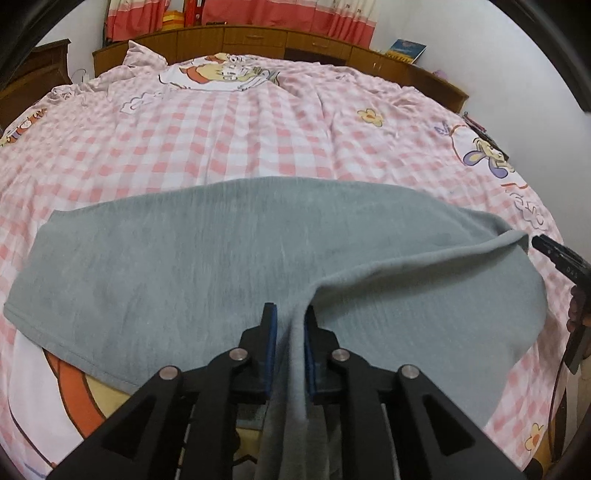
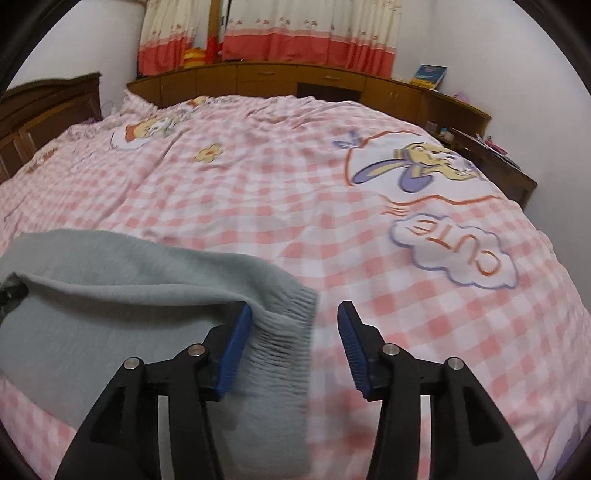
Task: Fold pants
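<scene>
A wide bed is filling both views, and its pink-and-white checked bedspread (image 1: pixel 229 147) with cartoon prints is lying rumpled across it. Along the far side, toward twelve o'clock, a low wooden cabinet run (image 1: pixel 258 42) is curving behind the bed, and red-and-cream curtains (image 2: pixel 306 33) are hanging above it.

The grey pants (image 1: pixel 177 258) are lying across the near half of the bedspread in the left wrist view, stretching from about nine o'clock to three o'clock, with one layer doubled over toward the right so that a raised fold edge is running from the centre out toward three o'clock. In the right wrist view the same pants (image 2: pixel 92 314) are sitting at about eight o'clock, and their ribbed waistband is drooping between the tongs there.

The left gripper (image 1: pixel 290 314) is pointing down at the cloth at six o'clock. Its blue-padded tongs are standing only slightly apart, with a ridge of the grey fabric running up between them; the right-hand pad is touching the cloth, and whether the left-hand pad is pressing it I cannot tell.

The right gripper (image 2: pixel 295 315) is holding its tongs well apart. The ribbed waistband is lying against the left-hand pad only, and the right-hand pad is standing clear of it over the checked spread.
</scene>
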